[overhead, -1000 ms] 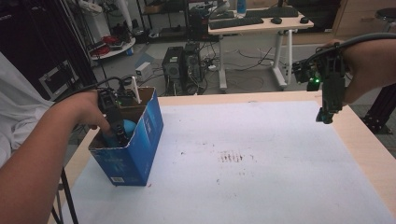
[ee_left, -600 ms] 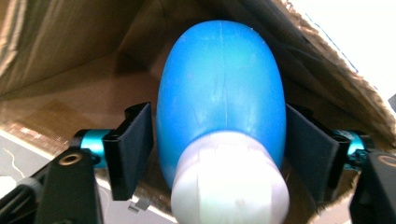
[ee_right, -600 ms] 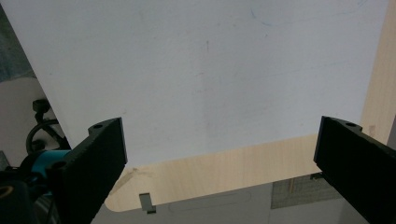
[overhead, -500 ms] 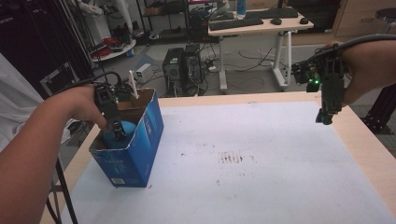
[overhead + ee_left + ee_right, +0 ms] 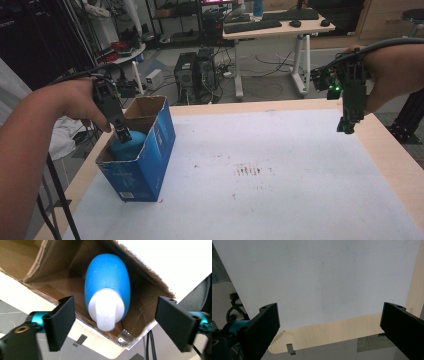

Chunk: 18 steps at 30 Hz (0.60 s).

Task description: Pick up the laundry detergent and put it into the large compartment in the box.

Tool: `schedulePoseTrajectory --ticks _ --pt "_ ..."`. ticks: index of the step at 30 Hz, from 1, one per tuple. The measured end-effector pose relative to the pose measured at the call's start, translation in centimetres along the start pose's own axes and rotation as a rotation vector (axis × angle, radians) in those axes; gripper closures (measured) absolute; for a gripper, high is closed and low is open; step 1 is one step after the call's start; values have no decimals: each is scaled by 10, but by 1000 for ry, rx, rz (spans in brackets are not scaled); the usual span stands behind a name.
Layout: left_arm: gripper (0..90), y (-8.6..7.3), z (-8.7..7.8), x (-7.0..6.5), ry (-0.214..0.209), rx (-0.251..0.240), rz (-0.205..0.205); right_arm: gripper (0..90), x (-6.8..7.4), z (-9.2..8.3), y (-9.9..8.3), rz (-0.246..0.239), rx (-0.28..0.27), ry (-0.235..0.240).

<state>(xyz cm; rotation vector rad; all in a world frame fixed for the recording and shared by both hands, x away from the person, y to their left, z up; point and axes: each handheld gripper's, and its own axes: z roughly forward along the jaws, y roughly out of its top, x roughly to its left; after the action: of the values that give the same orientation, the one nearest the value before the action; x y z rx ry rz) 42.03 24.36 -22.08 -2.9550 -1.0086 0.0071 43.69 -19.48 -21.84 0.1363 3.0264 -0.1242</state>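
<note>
A blue cardboard box (image 5: 145,160) stands open-topped at the table's left edge. Inside it lies a blue bottle (image 5: 128,145) with a white cap (image 5: 106,308), which leans against the box's inner wall (image 5: 60,255). My left gripper (image 5: 121,131) hangs just over the box's mouth, open, its jaws wide on either side of the bottle and clear of it (image 5: 115,325). My right gripper (image 5: 346,126) hovers above the table's far right edge, open and empty (image 5: 329,325).
A white sheet (image 5: 260,170) covers the wooden table (image 5: 395,155), with a few dark smudges (image 5: 247,170) near its middle. Beyond the table's far edge are a computer tower (image 5: 187,75), a desk (image 5: 280,27) and cables on the floor.
My left gripper has risen a little out of the box, leaving the blue bottle lying inside. The right gripper has stayed in place.
</note>
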Motion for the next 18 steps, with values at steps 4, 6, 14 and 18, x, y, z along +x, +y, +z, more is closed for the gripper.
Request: schedulePoseTrajectory --ticks 4,6,14,18 --pt "127 5 -9 -9 -9 -4 32 15 0 0 0 2 -1 1" --pt "97 9 -13 -14 -7 -10 58 15 -1 1 0 -6 0 2" --pt "62 31 -21 -39 -31 -26 171 15 -1 3 1 -7 -5 4" --pt "61 48 -22 -55 -32 -24 240 15 -1 4 0 -5 -7 6"
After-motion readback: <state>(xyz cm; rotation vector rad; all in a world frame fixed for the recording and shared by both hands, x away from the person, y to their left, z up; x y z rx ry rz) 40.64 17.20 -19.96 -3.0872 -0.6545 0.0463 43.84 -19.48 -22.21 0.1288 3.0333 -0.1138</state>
